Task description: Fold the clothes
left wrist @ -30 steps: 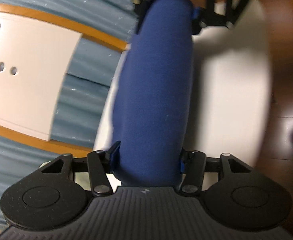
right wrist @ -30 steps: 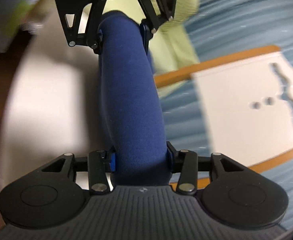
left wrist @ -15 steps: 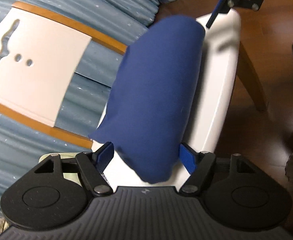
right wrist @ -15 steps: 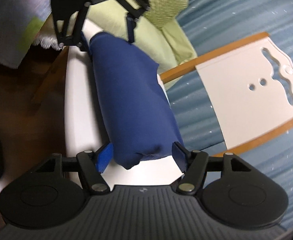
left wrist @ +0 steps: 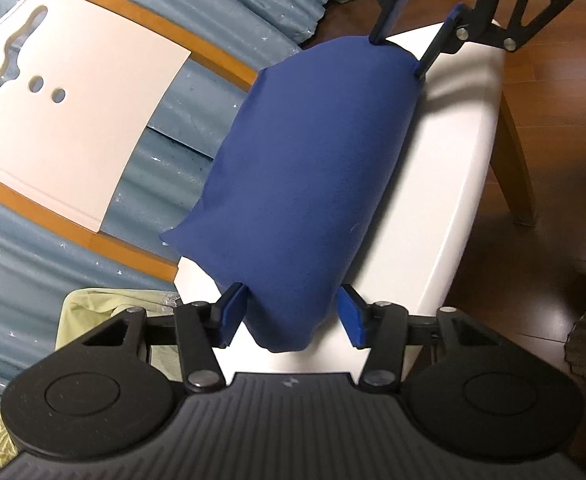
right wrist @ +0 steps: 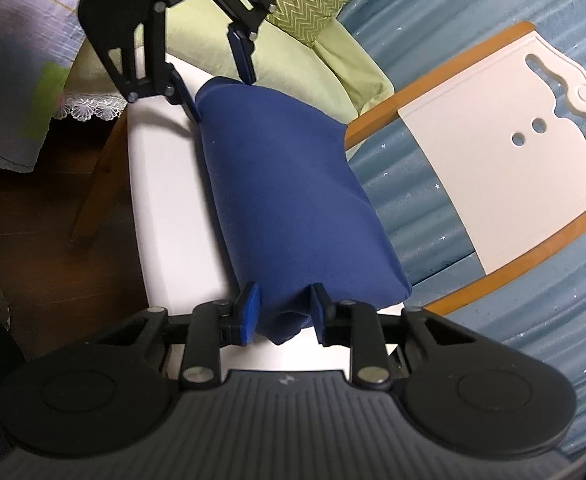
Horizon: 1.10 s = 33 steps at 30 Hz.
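A folded dark blue garment [left wrist: 309, 184] lies on the white seat of a chair [left wrist: 457, 168]; it also shows in the right wrist view [right wrist: 293, 208]. My left gripper [left wrist: 291, 316] is open, its blue pads either side of the garment's near end without squeezing it. My right gripper [right wrist: 285, 312] is open at the opposite end, its pads close beside the cloth. Each gripper shows in the other's view: the right one [left wrist: 413, 32] and the left one [right wrist: 221, 80], both open at the garment's far end.
The chair's white backrest with wooden frame [left wrist: 73, 120] stands beside the seat, in front of blue curtains [left wrist: 221, 12]. A light green cushion [right wrist: 301, 56] lies near the chair. Dark wooden floor [left wrist: 553, 120] surrounds the chair legs.
Both grippers were shut on the ends of the rolled blue garment and held it up. They lowered it onto the seat, opened and drew back slightly; the garment has spread out flat.
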### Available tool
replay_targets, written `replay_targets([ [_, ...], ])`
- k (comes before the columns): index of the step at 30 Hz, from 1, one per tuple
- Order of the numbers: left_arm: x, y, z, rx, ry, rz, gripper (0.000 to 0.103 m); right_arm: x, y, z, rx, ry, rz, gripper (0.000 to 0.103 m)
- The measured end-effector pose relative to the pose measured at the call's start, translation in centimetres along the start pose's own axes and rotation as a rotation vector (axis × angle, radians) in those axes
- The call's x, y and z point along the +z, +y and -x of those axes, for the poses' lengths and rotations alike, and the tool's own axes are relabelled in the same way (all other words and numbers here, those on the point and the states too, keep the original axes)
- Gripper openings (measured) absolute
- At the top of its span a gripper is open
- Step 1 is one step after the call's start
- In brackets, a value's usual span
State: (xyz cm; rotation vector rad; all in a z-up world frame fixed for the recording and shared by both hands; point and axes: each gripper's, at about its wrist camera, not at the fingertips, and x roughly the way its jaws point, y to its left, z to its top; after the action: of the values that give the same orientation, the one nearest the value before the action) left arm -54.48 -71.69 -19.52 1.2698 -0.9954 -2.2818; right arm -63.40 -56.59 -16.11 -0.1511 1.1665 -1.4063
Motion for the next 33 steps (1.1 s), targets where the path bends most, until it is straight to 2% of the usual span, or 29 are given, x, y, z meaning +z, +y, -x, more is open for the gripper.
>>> replay_targets([
  [2, 0.0, -0.2, 0.0, 0.013, 0.002, 0.015, 0.059, 0.1, 0.0, -0.1, 0.001, 0.003, -0.012, 0.028],
  [4, -0.1, 0.0, 1.1, 0.031, -0.004, 0.082, 0.066, 0.5, -0.1, 0.4, 0.005, 0.003, -0.050, 0.029],
  [6, -0.6, 0.4, 3.3, 0.046, -0.023, 0.215, 0.071, 0.7, -0.5, 1.3, -0.001, -0.002, -0.116, 0.037],
  [8, -1.4, 0.5, 5.5, 0.044, -0.034, 0.358, 0.078, 0.6, -1.0, 2.5, -0.013, -0.009, -0.220, 0.053],
  [9, -1.8, 0.4, 6.5, 0.042, -0.038, 0.454, 0.080, 0.3, -1.1, 3.1, -0.010, -0.011, -0.277, 0.057],
  [11, -2.3, 0.0, 7.9, 0.044, -0.035, 0.570, 0.090, -0.2, -1.3, 4.3, -0.005, -0.015, -0.390, 0.071],
  [12, -2.6, -0.6, 8.9, 0.049, -0.028, 0.642, 0.094, -0.8, -1.2, 5.6, -0.002, -0.023, -0.505, 0.072],
  [13, -2.8, -0.9, 9.5, 0.056, -0.023, 0.699, 0.101, -1.0, -1.0, 6.4, 0.005, -0.031, -0.568, 0.077],
  [14, -3.0, -1.2, 10.2, 0.062, -0.018, 0.756, 0.102, -1.2, -0.6, 7.0, 0.009, -0.031, -0.600, 0.089],
  [16, -3.6, -1.7, 11.6, 0.068, -0.007, 0.869, 0.102, -1.5, 0.3, 8.4, 0.017, -0.029, -0.663, 0.102],
  [19, -5.4, -2.2, 14.7, 0.088, 0.008, 1.030, 0.102, -2.0, 1.5, 10.5, 0.028, -0.027, -0.759, 0.102],
  [24, -6.3, -3.2, 17.2, 0.074, 0.037, 1.113, 0.102, -1.7, 1.8, 12.3, 0.019, 0.005, -0.855, 0.102],
  [27, -6.2, -3.3, 18.4, 0.079, 0.057, 1.121, 0.102, -1.3, 1.9, 13.5, -0.020, 0.017, -0.890, 0.102],
  [33, -5.2, -3.4, 19.0, 0.054, 0.068, 1.108, 0.102, -1.3, 2.1, 14.4, -0.010, 0.028, -0.946, 0.102],
])
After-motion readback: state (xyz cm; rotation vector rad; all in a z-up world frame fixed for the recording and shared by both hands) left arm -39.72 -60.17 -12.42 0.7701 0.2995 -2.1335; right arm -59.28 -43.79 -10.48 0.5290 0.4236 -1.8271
